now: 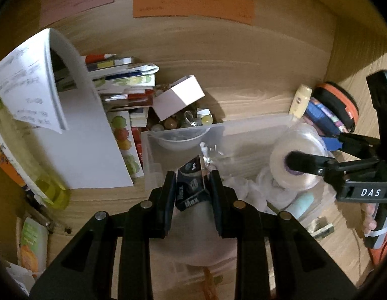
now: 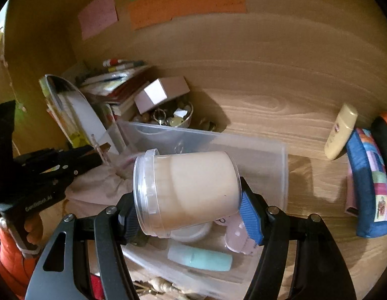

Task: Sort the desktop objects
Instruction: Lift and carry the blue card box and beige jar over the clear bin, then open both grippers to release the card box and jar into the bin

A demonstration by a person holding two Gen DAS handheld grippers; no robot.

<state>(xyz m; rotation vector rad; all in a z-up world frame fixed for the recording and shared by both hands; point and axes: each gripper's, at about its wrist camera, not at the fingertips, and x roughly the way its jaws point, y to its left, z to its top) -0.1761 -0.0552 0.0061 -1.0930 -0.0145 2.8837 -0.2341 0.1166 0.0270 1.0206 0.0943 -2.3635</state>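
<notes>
The left hand-held gripper [image 1: 192,185] is closed almost all the way on a small dark packet [image 1: 191,187] with white lettering, pinched between its two black pads and held above the near end of a clear plastic bin [image 1: 256,125] that sits on the wooden bench [image 1: 243,75]. The right hand-held gripper [image 2: 191,212] stands about half open, clamped on a cream-filled jar [image 2: 191,187] with a clear lid, tipped on its side with the lid toward the left; one pad presses the lid end and the blue-padded finger [image 2: 251,218] presses the base. The jar hangs over the same bin, where a pale green tube [image 2: 201,258] lies on the bottom. Beyond the bin sit a bowl of small trinkets [image 2: 173,117] with a white box [image 2: 161,92] tilted on top, and a stack of books [image 1: 126,87] to its left. A yellow bottle [image 2: 341,131] and a blue pouch [image 2: 368,182] lie on the bench to the right, apart from the bin
</notes>
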